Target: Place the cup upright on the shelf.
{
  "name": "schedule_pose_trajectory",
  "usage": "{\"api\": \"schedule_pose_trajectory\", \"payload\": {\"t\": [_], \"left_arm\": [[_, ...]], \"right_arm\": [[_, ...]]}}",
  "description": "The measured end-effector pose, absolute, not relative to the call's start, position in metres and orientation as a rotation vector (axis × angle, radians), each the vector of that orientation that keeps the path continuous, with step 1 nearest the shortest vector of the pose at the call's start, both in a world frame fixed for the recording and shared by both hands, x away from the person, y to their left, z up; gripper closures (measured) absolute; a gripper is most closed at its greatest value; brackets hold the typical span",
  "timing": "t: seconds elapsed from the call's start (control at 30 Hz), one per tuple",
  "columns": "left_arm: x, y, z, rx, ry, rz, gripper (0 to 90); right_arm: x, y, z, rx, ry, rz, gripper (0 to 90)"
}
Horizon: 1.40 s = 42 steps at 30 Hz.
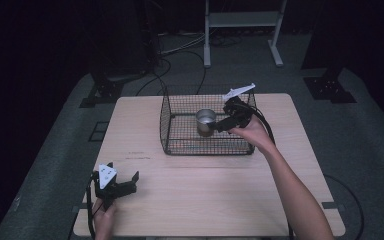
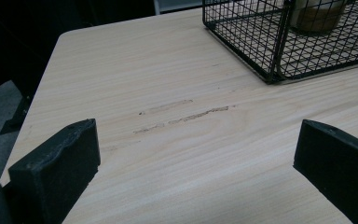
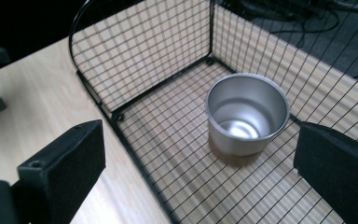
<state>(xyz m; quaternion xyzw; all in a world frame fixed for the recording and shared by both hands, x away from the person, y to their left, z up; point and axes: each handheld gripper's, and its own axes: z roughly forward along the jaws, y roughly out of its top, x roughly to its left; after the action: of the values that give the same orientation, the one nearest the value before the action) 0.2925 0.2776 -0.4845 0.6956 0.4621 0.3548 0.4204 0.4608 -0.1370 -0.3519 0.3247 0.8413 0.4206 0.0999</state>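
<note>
- Standing upright on the floor of the black wire basket [image 1: 180, 131], the steel cup [image 1: 205, 121] sits open end up, empty, near the basket's middle.
- Wire basket: placed on the far half of the wooden desk [image 1: 210, 200].
- Right gripper [image 1: 219, 124]: held over the basket beside the cup; fingers [image 3: 60, 172] spread wide, gripping nothing, cup apart from both.
- Left gripper [image 1: 125, 181]: low at the desk's near left corner, well apart from the basket; fingers [image 2: 56, 163] spread, empty.
- Desk surface: two faint scuff marks [image 2: 186, 114] ahead of the left gripper.
</note>
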Motion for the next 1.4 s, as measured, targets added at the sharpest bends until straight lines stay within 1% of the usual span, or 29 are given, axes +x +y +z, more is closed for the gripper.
{"api": "schedule_pose_trajectory", "payload": {"t": [0.27, 0.57, 1.4], "left_arm": [[0.292, 0.279, -0.484, 1.722, 1.164, 0.885, 0.0], [0.292, 0.279, -0.484, 1.726, 1.165, 0.888, 0.0], [0.293, 0.28, -0.485, 1.715, 1.172, 0.875, 0.0]], "right_arm": [[0.442, -0.145, -0.354, 0.914, 2.511, 1.239, 1.7], [0.418, -0.166, -0.357, 0.9, 2.508, 1.284, 1.7], [0.381, -0.195, -0.371, 0.892, 2.511, 1.296, 1.7]]}}
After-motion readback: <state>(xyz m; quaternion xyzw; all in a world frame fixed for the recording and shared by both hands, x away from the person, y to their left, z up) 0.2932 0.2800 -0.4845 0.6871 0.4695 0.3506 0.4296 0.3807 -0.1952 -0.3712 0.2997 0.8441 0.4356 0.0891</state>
